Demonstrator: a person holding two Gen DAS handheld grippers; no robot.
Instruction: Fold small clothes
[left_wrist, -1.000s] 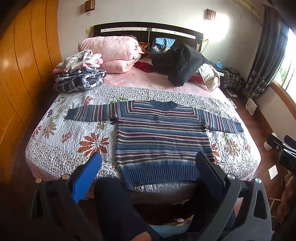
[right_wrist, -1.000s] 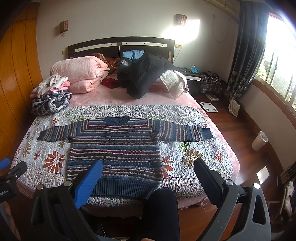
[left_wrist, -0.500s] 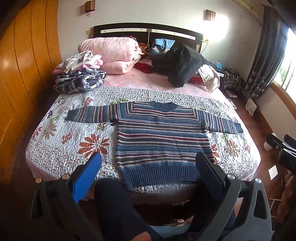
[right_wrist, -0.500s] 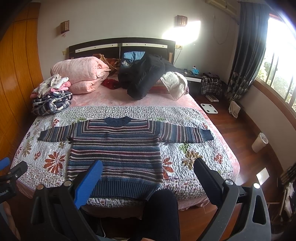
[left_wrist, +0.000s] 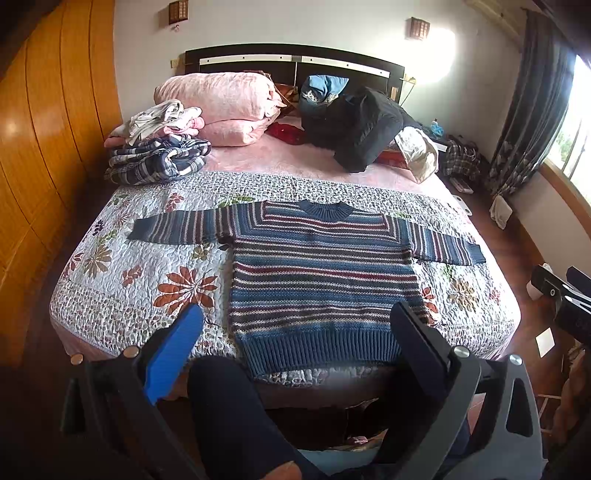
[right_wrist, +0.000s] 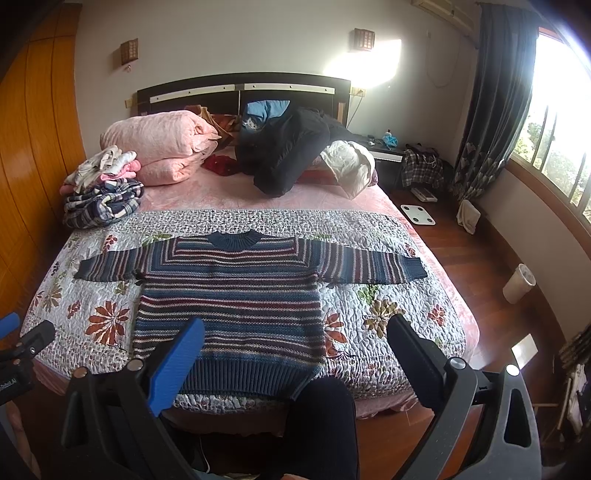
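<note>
The striped sweater (left_wrist: 321, 280) lies flat in the middle of the frame, sleeves spread to both sides, on the flowered quilt (left_wrist: 122, 280) of the bed, its hem at the near edge. My left gripper (left_wrist: 295, 343) hangs above the hem, fingers wide apart and empty. My right gripper (right_wrist: 295, 350) is spread wide too, holding nothing. A pile of clothes (left_wrist: 155, 147) sits upper left by the pink pillows (left_wrist: 221, 103)

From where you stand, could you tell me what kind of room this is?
Most likely a home bedroom: a bed with a dark headboard, folded pink bedding near its head, and a striped sweater laid flat on the floral quilt.
</note>
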